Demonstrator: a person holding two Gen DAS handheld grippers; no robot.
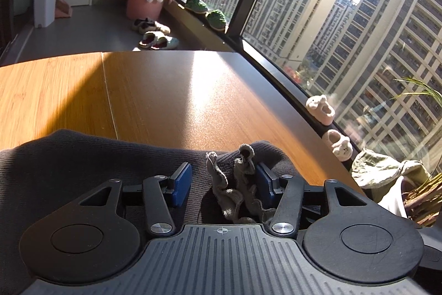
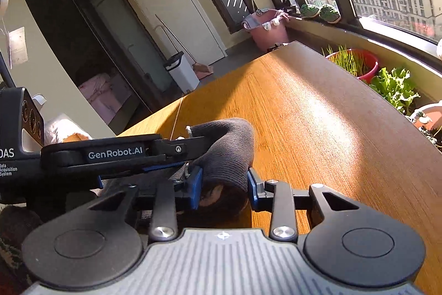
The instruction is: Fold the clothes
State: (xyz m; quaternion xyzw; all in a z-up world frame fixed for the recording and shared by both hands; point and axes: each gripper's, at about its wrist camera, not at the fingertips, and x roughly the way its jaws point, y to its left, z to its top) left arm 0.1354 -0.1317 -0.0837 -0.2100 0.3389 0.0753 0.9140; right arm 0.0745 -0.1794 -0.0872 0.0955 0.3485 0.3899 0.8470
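A dark grey knitted garment (image 1: pixel 83 156) lies on the wooden table (image 1: pixel 165 90), bunched under both grippers. My left gripper (image 1: pixel 223 179) stands open over it, its blue pads (image 1: pixel 181 184) wide apart, with a frilly grey edge (image 1: pixel 234 184) of the cloth rising between them near the right pad. My right gripper (image 2: pixel 224 184) has its blue pads (image 2: pixel 196 188) against both sides of a rolled fold of the garment (image 2: pixel 226 154). The left gripper's body (image 2: pixel 110 154) crosses just left of it.
The window sill (image 1: pixel 317 112) along the table's right edge holds small plush slippers (image 1: pixel 320 107) and a crumpled green cloth (image 1: pixel 386 170). Potted plants (image 2: pixel 392 87) stand beside the table. A pink bucket (image 1: pixel 145 0), a white bin (image 1: pixel 44 4) and shoes (image 1: pixel 154 35) are on the floor beyond.
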